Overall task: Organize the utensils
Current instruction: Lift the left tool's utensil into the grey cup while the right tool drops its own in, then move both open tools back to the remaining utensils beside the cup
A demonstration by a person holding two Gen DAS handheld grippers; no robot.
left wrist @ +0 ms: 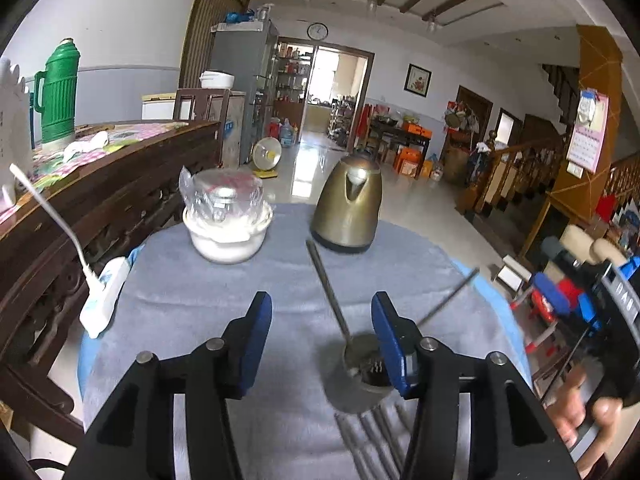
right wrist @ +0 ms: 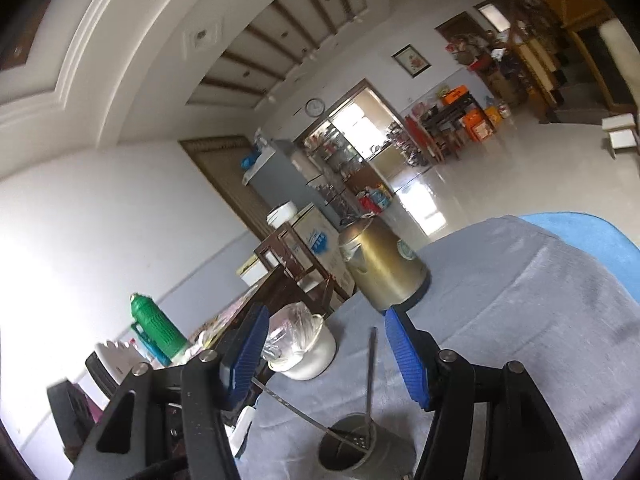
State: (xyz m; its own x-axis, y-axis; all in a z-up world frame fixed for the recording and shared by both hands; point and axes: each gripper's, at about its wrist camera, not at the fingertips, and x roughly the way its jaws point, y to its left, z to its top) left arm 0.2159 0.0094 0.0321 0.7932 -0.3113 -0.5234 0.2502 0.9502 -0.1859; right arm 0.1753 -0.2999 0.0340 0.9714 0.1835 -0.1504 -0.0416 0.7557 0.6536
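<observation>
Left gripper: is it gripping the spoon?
No, the left gripper is open; the spoon leans in the metal cup.

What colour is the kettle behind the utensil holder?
The kettle is brassy gold with a dark base, clearest in the left wrist view.

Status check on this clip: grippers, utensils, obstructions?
Left gripper open, empty. Right gripper open, empty. Two long metal utensils standing in grey metal holder cup on grey cloth. Brass-coloured kettle behind, clear.
</observation>
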